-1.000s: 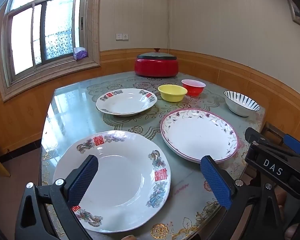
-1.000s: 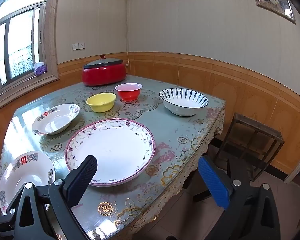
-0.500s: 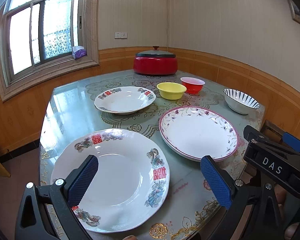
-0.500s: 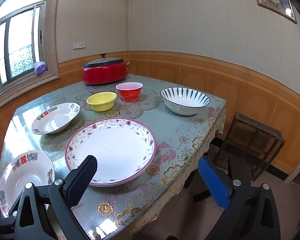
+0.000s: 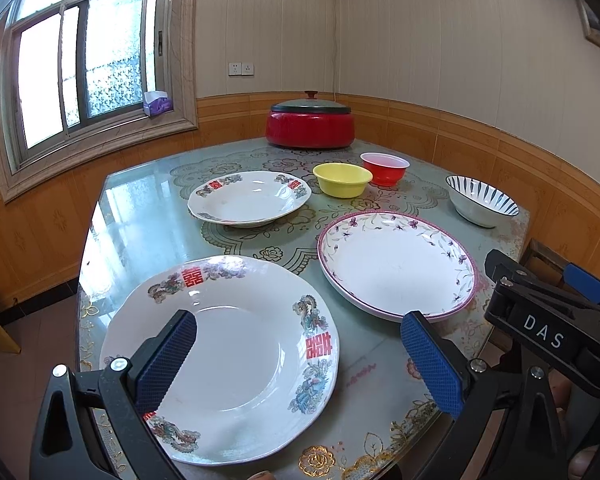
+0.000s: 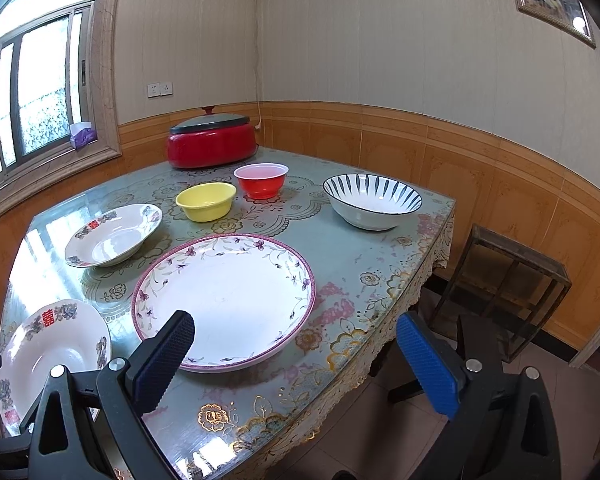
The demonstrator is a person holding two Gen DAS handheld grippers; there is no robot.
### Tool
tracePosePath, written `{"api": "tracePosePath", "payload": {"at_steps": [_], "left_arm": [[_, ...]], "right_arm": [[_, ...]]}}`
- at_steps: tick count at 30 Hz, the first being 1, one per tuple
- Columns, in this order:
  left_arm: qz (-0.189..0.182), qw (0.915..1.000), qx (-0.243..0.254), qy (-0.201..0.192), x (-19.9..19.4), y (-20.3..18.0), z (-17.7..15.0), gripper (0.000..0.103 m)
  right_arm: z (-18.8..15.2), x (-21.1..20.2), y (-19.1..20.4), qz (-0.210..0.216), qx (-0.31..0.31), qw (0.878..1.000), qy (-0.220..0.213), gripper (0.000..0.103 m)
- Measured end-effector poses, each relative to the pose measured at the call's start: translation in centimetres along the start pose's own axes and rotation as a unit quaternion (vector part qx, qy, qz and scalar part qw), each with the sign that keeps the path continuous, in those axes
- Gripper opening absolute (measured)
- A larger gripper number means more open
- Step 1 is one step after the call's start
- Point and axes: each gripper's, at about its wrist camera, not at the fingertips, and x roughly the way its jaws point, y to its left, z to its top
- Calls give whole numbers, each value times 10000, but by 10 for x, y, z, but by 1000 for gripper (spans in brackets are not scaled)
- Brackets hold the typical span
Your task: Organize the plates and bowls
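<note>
Nearest me lies a large white plate with red characters point(image 5: 236, 356) point(image 6: 44, 356). A purple-rimmed floral plate point(image 5: 396, 264) point(image 6: 224, 296) sits to its right, a smaller white plate with red characters point(image 5: 249, 197) point(image 6: 114, 236) behind. Further back stand a yellow bowl point(image 5: 342, 179) point(image 6: 206, 201), a red bowl point(image 5: 385, 168) point(image 6: 261, 180) and a blue-striped bowl point(image 5: 482, 201) point(image 6: 373, 201). My left gripper point(image 5: 296, 344) hovers open above the near plate. My right gripper point(image 6: 294, 344) is open over the table's near edge, holding nothing; its body shows at the right point(image 5: 548, 320).
A red lidded pot point(image 5: 310, 124) point(image 6: 212, 140) stands at the table's far side by the wall. A dark wooden stool point(image 6: 504, 276) stands on the floor right of the table point(image 6: 380, 272). A window with a tissue box point(image 5: 156, 102) is to the left.
Both grippers have drifted slightly, so the table sits a little lower and closer in the views. Nothing on the table has moved.
</note>
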Motion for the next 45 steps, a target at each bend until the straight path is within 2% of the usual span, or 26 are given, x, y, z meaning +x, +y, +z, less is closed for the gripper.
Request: {"api": "tracePosePath", "payload": {"at_steps": [45], "left_arm": [[-63, 9999, -27, 86, 3, -2, 2, 103]], "right_arm": [[0, 3, 0, 109, -76, 9999, 87, 103]]}}
